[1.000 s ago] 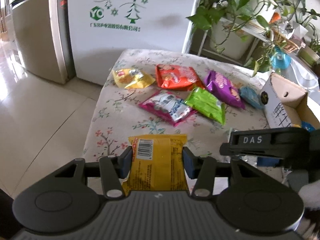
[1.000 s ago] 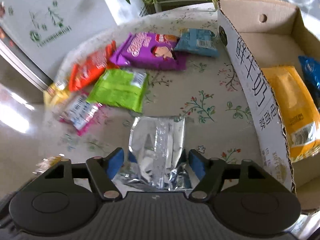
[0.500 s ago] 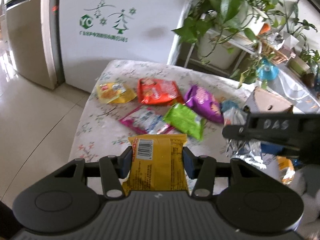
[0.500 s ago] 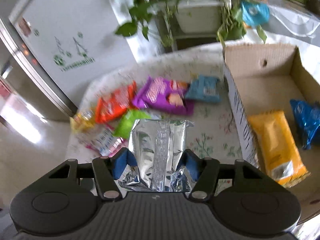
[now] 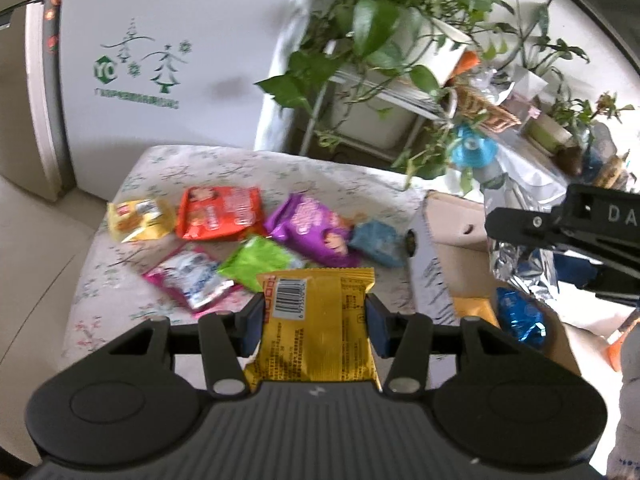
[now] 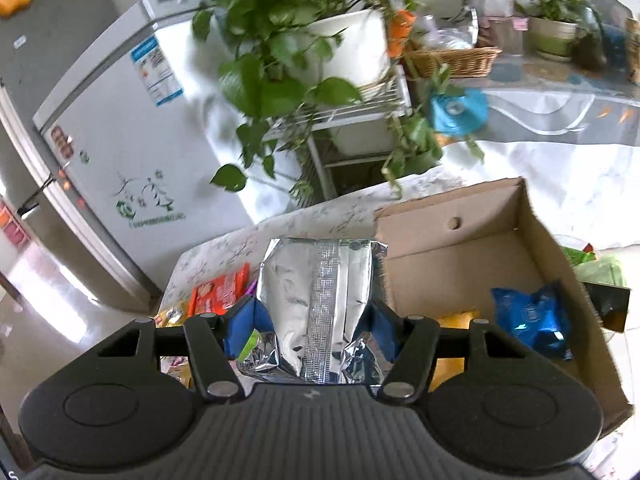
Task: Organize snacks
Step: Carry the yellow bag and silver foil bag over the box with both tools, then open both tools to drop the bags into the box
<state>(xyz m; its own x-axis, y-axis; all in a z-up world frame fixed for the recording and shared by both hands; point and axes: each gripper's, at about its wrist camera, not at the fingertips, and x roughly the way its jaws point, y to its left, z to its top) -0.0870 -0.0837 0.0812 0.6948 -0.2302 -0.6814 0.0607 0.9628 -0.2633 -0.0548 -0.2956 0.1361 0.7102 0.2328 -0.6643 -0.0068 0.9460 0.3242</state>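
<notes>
My left gripper [image 5: 316,316] is shut on a yellow snack packet [image 5: 316,344] with a barcode, held above the flowered table [image 5: 160,168]. My right gripper [image 6: 314,320] is shut on a silver foil packet [image 6: 316,280], held in the air beside the open cardboard box [image 6: 460,264]. That silver packet [image 5: 520,268] also shows at the right of the left wrist view, over the box. Inside the box lie a blue packet [image 6: 532,324] and an orange-yellow packet [image 6: 456,320]. On the table lie loose packets: yellow [image 5: 140,220], orange [image 5: 220,212], purple [image 5: 312,228], light blue [image 5: 376,240], green [image 5: 256,260] and pink-white [image 5: 188,280].
A white freezer [image 5: 160,60] stands behind the table. Potted plants on a metal stand [image 5: 400,40] hang over the table's far edge. A wicker basket [image 6: 452,60] and more pots sit on a covered surface to the right of the box.
The right gripper closed on the silver packet, lifted it off the table and carried it up beside the box. The left gripper rose with the yellow packet and shifted toward the box.
</notes>
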